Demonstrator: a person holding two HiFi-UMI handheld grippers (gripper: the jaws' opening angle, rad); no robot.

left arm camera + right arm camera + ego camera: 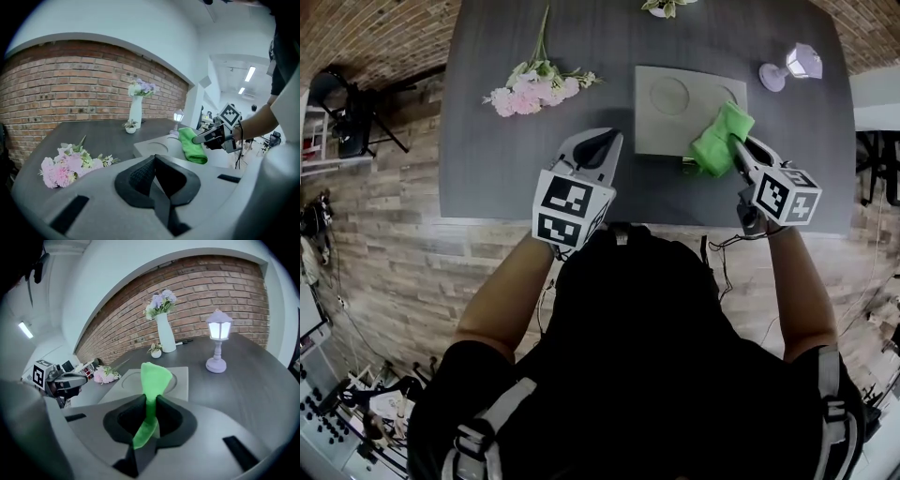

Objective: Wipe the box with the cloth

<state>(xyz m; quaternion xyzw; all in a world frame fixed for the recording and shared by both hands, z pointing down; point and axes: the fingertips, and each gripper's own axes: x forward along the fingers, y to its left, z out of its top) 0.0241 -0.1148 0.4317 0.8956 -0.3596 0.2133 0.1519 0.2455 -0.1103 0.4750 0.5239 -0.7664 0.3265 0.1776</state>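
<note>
Cloth [719, 141], soft green, bunched in right tongs [149, 401] atop box [661, 136].

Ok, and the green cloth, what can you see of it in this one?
The cloth is bright green and soft-looking, like microfibre, bunched into folds. The right claw is shut on one end of it, with a strip running between the jaws. The rest lies on top of the flat grey box, at its near right corner, and reaches just past the near edge. The left claw is well apart from it.
</note>
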